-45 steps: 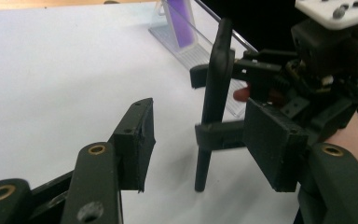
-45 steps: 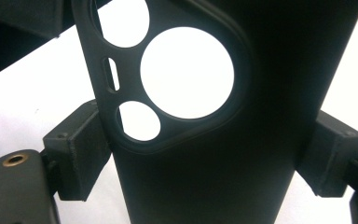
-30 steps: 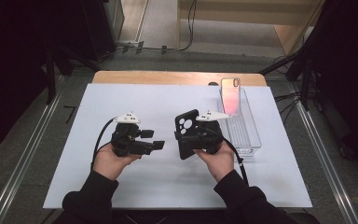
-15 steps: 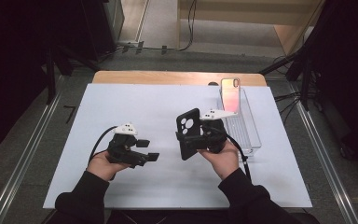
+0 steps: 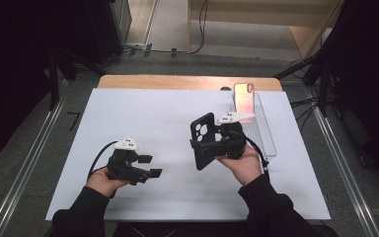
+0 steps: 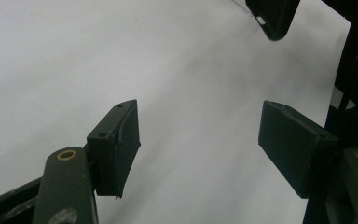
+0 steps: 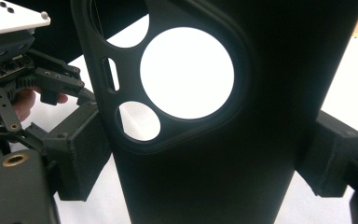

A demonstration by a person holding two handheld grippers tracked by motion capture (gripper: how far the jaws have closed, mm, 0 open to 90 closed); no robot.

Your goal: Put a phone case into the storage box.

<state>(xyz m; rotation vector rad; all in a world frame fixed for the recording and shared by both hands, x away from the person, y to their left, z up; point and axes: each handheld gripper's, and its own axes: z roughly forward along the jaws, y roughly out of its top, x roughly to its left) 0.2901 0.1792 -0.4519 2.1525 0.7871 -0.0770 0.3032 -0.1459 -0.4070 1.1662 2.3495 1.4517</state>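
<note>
Covering most of the wooden table (image 5: 128, 81), a white sheet (image 5: 143, 118) forms the work surface, with both of the person's dark-sleeved forearms entering from the near edge. At the sheet's far right lies a clear plastic tray (image 5: 264, 133), and a phone with a pink-orange back (image 5: 244, 97) leans upright at the tray's far end. Next in size, the black phone case (image 5: 203, 139) is held above the sheet, right of centre and just left of the tray, tilted with its camera cut-outs toward the far end. The right gripper (image 5: 222, 143) clamps this case: in the right gripper view its two black pads press on opposite edges of the case (image 7: 205, 140), whose large round opening and smaller holes show the white sheet behind. The left gripper (image 5: 148, 166) sits low over the near-left part of the sheet, well apart from the case, pointing right toward it. In the left gripper view its pads (image 6: 116, 140) stand wide apart with bare white sheet between them; these jaws have just been opening, and nothing lies between them. A corner of the case (image 6: 272, 16) shows at the top of that view.
</note>
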